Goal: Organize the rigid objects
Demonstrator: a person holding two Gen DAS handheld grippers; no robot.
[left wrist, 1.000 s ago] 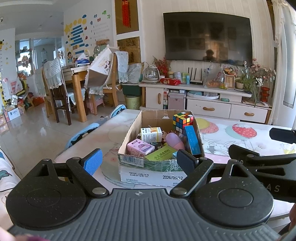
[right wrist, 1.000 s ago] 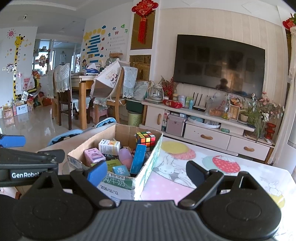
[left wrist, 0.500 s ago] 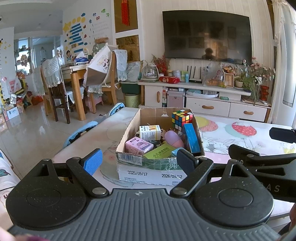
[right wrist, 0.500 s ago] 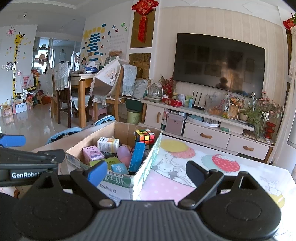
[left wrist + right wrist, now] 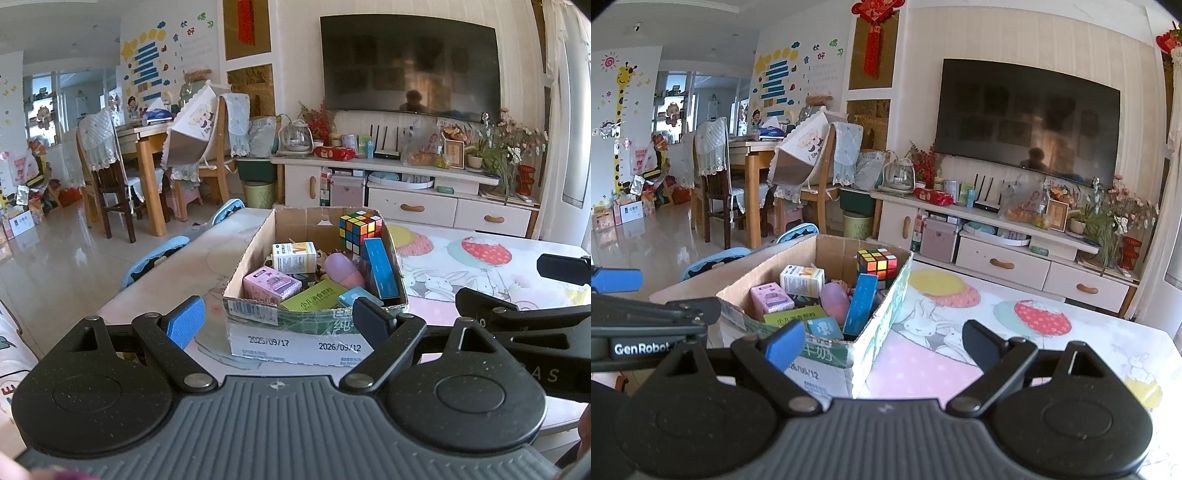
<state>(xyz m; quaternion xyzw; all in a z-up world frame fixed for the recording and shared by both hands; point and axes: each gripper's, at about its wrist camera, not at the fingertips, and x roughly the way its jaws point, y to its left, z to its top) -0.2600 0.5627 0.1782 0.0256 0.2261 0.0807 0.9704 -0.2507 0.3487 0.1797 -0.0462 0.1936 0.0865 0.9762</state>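
A: Left wrist view: how is the Rubik's cube (image 5: 360,229) placed?

B: It is seen in the cardboard box (image 5: 251,254)'s far corner; stiff, light, probably best gripped across flat faces; both the left gripper (image 5: 277,317) and right gripper (image 5: 882,341) are held apart, empty.

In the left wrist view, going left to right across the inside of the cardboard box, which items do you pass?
Pink box → white carton with orange print → purple egg-shaped thing → upright blue box. The Rubik's cube sits behind, at the far right corner.
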